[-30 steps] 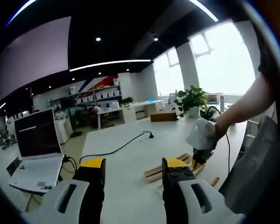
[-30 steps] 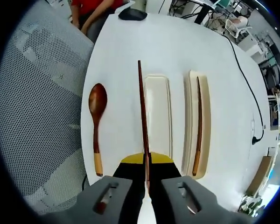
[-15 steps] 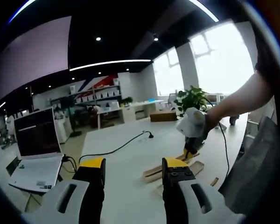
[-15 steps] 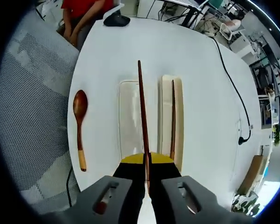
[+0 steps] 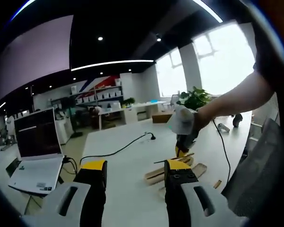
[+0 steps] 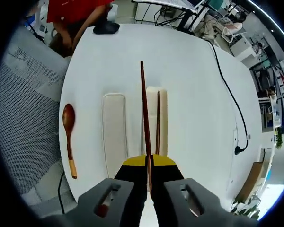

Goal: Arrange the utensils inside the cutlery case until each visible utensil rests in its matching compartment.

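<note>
My right gripper (image 6: 149, 161) is shut on a dark wooden chopstick (image 6: 144, 109) that points straight ahead, hanging above the table. Beneath it lies the narrow wooden compartment (image 6: 164, 118) of the cutlery case, with a second chopstick (image 6: 157, 120) resting inside. A wider pale tray (image 6: 114, 130) lies just left of it. A brown wooden spoon (image 6: 68, 137) lies on the white table further left. In the left gripper view my left gripper (image 5: 135, 172) stands open, holding nothing; beyond it a person's hand holds the right gripper (image 5: 182, 130) over the case (image 5: 154, 176).
A grey mesh chair (image 6: 23, 109) stands by the table's edge near the spoon. A person in red (image 6: 71, 12) and a black mouse (image 6: 105, 27) are at the far end. A black cable (image 6: 227, 94) runs across the table. A laptop (image 5: 38, 156) stands to the left.
The right gripper has carried the chopstick sideways from above the pale tray to above the wooden compartment, and higher. In the left gripper view it moved left and up.
</note>
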A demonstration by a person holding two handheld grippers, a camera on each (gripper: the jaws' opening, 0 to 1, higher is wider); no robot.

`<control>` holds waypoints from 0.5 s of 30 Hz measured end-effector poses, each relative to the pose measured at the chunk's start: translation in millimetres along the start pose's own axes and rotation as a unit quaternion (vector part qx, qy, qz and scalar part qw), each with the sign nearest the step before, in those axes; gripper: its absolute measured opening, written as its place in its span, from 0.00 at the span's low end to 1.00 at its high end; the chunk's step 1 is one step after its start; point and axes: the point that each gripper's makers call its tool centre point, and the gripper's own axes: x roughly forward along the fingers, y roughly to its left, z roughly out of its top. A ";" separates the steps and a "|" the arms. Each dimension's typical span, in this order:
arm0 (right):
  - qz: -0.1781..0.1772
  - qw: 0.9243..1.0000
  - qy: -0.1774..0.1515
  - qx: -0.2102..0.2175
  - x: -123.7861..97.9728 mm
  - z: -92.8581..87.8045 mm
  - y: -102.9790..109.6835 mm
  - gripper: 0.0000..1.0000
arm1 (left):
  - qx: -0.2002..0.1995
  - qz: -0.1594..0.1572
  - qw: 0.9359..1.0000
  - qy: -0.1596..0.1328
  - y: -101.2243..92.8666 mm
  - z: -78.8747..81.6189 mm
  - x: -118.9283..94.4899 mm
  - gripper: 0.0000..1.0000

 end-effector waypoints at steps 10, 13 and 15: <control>0.012 1.000 0.000 0.002 15.1 6.8 -6.0 0.00 | -0.002 0.001 1.000 0.003 0.8 -1.3 0.2 0.50; 0.015 1.000 0.003 0.002 18.6 6.3 -7.0 0.00 | -0.003 0.002 1.000 0.003 1.1 -1.5 0.4 0.50; 0.016 1.000 0.006 0.003 21.5 5.2 -8.7 0.00 | -0.003 0.002 1.000 0.003 1.4 -1.5 0.5 0.50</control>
